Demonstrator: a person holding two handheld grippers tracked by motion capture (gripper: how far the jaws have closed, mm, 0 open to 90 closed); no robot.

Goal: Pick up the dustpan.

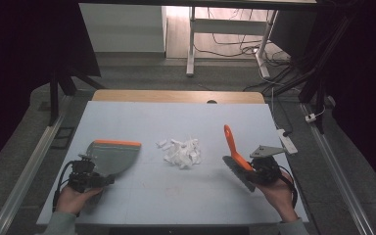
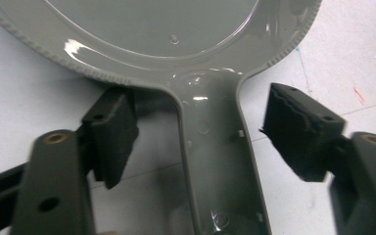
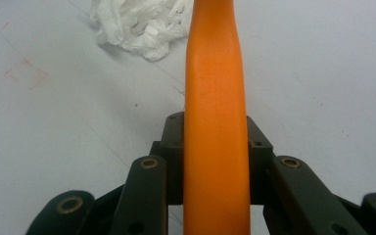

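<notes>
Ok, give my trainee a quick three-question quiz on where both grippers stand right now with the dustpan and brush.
1. True or false: the left gripper has its pads pressed on the dustpan handle.
2. What does the right gripper hold?
A. the paper scraps
B. the orange brush handle
C. nothing
3. What lies on the table between the dustpan and the brush?

Key
1. False: the handle sits between the jaws, with a gap at each pad.
2. B: the orange brush handle is clamped between the jaws.
3. A small pile of white paper scraps.
</notes>
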